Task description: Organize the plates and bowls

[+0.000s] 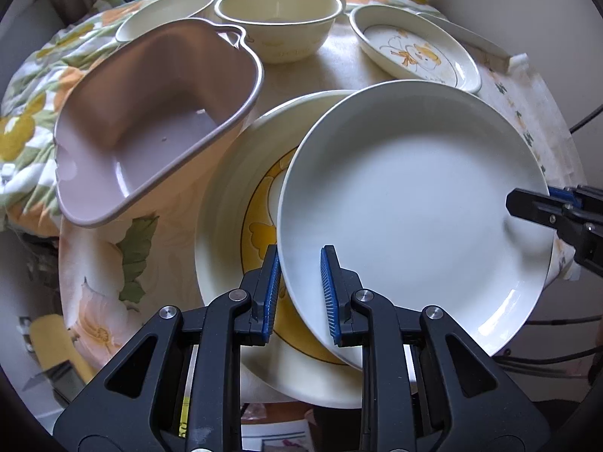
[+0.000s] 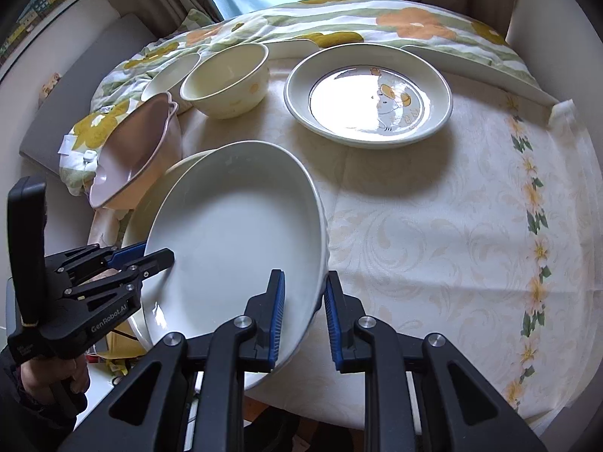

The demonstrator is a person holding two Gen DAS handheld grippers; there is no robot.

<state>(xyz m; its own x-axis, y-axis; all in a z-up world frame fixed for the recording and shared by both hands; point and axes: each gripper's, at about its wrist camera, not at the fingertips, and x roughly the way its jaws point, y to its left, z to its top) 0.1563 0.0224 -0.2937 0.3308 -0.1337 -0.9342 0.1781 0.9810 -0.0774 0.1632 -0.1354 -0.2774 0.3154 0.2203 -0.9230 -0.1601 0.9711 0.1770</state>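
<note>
A plain white plate (image 1: 414, 203) is held tilted above a larger plate with a yellow pattern (image 1: 233, 196). My left gripper (image 1: 301, 293) is shut on its left rim. My right gripper (image 2: 303, 316) is shut on its right rim; it also shows in the left wrist view (image 1: 542, 211). The white plate (image 2: 233, 241) fills the lower left of the right wrist view, with the left gripper (image 2: 143, 258) at its far edge. A pink heart-shaped bowl (image 1: 150, 124) leans to the left. A cream bowl (image 1: 279, 19) and a cartoon plate (image 1: 418, 49) stand further back.
A shallow cream dish (image 1: 162, 11) sits behind the pink bowl. A floral cushion (image 2: 301, 19) lies along the table's far edge. The tablecloth (image 2: 452, 233) with a flower border covers the right side. A white flat piece (image 1: 471, 37) lies beyond the cartoon plate.
</note>
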